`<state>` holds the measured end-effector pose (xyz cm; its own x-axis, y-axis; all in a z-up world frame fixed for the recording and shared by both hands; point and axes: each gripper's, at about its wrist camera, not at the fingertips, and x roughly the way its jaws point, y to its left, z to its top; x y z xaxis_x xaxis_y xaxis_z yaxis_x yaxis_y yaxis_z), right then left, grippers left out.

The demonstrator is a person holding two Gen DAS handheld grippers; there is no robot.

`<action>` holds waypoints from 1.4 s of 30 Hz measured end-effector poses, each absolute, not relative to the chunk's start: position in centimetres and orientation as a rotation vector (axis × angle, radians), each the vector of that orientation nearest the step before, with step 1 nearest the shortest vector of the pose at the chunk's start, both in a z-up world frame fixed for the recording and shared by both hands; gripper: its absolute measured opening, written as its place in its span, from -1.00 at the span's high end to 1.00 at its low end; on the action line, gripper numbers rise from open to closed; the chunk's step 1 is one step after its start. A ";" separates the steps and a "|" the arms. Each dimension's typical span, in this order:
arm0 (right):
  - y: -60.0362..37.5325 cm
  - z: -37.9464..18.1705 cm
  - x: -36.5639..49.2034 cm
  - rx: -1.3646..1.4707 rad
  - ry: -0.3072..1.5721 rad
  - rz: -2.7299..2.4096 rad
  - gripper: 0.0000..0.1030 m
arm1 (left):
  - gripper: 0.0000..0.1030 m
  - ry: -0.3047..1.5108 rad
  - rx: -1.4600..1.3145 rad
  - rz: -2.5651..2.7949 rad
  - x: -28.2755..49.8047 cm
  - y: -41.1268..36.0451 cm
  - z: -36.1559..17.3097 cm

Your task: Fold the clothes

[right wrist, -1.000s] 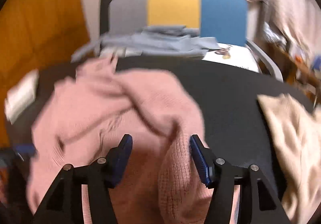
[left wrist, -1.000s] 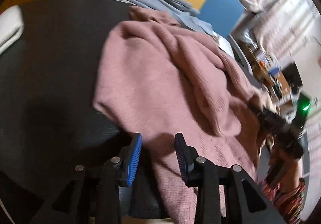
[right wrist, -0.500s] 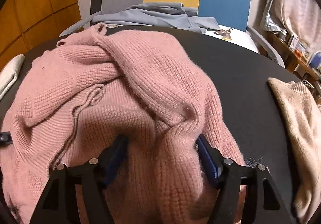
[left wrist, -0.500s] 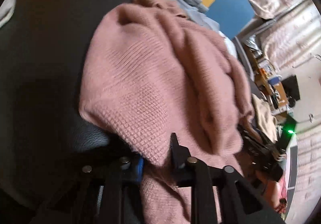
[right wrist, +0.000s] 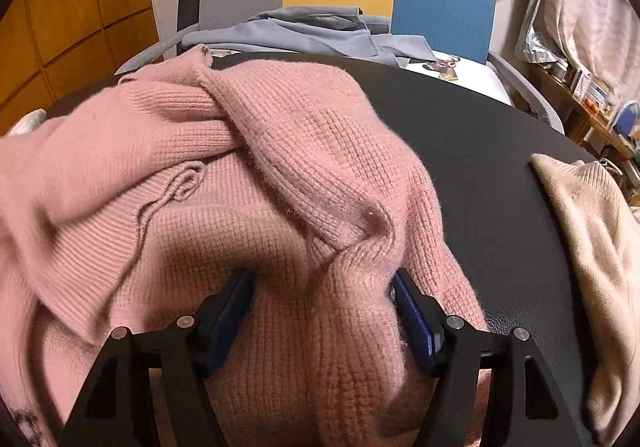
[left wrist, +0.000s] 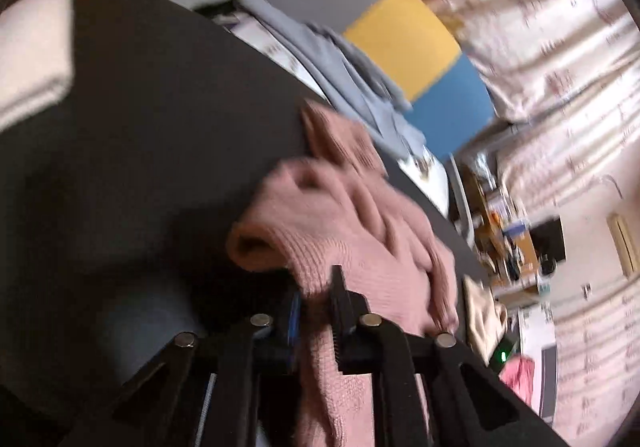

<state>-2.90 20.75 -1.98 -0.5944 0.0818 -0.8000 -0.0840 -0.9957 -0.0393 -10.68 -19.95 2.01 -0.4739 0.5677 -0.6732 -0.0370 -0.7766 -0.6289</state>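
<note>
Now your left gripper [left wrist: 316, 311], jaws just closing, pinches the pink sweater [right wrist: 256, 175] on the black table [right wrist: 480, 151]; only your right view shows one beige garment [right wrist: 592, 231] at three o'clock, right gripper [right wrist: 320, 311] spread wide around a fold.

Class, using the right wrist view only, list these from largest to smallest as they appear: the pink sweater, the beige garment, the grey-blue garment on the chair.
1. pink sweater, by far the largest.
2. and 3. beige garment and grey-blue garment: similar apparent area. The beige one is cut off at the frame edge and the grey-blue one lies farther away, so I leave them unranked.
</note>
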 end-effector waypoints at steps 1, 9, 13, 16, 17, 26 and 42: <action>20.7 -2.0 -2.9 -1.367 0.004 2.722 -0.38 | 0.88 -0.778 -1.361 2.316 -11.3 -21.0 1.5; 20.3 -2.1 -2.6 -1.340 -0.003 2.708 -0.40 | 0.82 -0.562 -1.507 2.483 -13.5 -21.9 -4.4; 20.5 -1.3 -2.3 -1.336 0.020 2.742 -0.46 | 0.78 -0.626 -1.529 2.494 -12.1 -22.9 -2.7; 20.6 0.8 -1.6 -1.318 0.051 2.807 -0.45 | 0.65 -0.668 -1.359 2.666 -9.2 -24.0 0.2; 20.3 2.1 -1.0 -1.252 0.086 2.868 -0.46 | 0.65 -0.646 -1.308 2.713 -8.4 -23.8 1.1; 10.1 2.8 -5.5 -1.426 -0.232 3.084 -0.63 | 0.61 -0.034 -1.339 2.467 -7.5 -8.7 -1.9; 24.0 10.4 -7.0 -1.119 0.335 2.911 1.00 | 0.58 0.392 -1.224 2.323 -8.3 -6.2 -2.7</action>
